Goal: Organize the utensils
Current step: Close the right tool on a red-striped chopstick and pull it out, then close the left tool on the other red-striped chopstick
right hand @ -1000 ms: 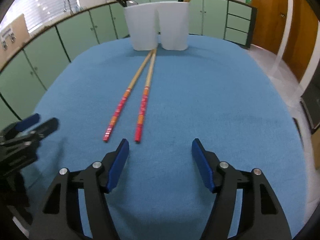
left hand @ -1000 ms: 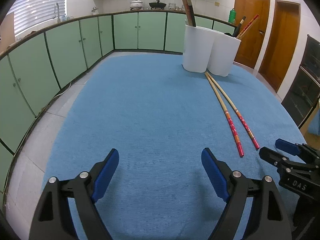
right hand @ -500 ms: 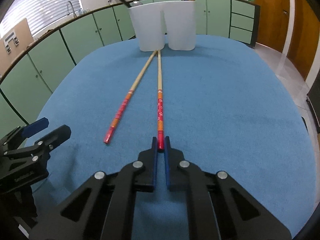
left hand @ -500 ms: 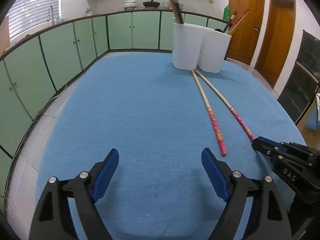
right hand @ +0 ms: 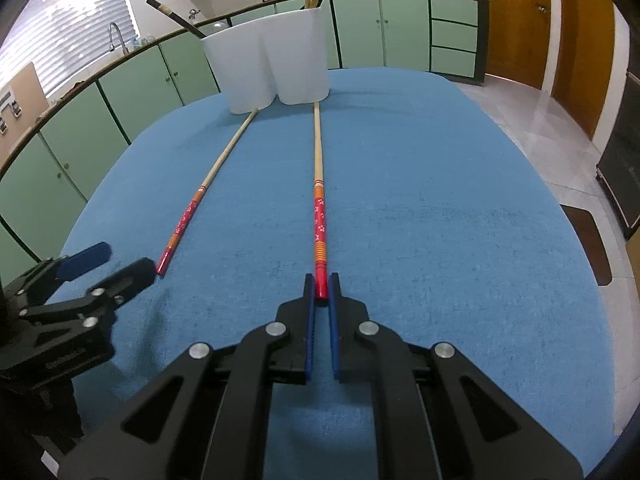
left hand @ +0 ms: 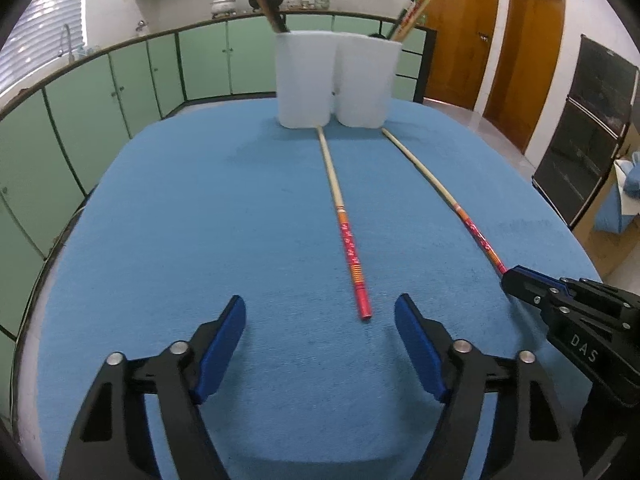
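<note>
Blue-covered bench (left hand: 168,216): your right hand-held gripper (right hand: 320,286) pinches one chopstick (right hand: 319,216) by its red end for lifting, while your left hand-held gripper (left hand: 320,320) is closing, nothing gripped yet, around the other chopstick (left hand: 348,240) at lower centre.

- Utensils in white holder (left hand: 334,80): lower parts hidden by its walls.
- Right chopstick (right hand: 319,216): red end hidden between right gripper (right hand: 319,292) pads.
- Holder utensil tops cut by frame edge.
</note>
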{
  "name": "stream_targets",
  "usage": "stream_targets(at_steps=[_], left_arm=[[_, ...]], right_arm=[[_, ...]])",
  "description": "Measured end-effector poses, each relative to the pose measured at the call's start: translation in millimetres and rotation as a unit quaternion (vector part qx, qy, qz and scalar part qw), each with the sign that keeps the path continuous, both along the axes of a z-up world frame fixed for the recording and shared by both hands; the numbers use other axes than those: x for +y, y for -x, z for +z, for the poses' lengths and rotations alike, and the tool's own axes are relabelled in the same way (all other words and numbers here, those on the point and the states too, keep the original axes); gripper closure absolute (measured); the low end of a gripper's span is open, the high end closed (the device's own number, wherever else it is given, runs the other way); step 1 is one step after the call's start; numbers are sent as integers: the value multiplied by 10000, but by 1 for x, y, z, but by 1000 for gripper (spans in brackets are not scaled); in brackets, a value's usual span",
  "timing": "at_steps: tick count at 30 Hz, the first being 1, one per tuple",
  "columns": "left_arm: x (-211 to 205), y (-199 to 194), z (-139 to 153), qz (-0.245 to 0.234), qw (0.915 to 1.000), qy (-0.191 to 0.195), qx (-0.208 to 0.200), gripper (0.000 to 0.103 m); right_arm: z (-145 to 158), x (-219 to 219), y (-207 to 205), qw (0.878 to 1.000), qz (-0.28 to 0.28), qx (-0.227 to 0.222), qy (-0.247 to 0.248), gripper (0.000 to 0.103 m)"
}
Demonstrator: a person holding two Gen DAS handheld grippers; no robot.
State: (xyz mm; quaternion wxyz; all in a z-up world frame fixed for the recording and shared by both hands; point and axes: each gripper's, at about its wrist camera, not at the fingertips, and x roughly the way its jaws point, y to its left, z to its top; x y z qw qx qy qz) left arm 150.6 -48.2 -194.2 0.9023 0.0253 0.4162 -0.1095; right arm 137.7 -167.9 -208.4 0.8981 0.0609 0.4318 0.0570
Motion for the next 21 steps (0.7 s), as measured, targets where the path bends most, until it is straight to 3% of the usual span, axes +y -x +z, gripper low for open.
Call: stream_targets(at_steps=[10,21], left_arm=[[-11,-8,-6,-11,9999,-61,133,70],[-24,-5,-5,-97,9998,-113,106,96]], right_arm=[[-1,-5,-1,9998,149,30,-101,96],[-1,-3,2,9998,204,29,-29,96]])
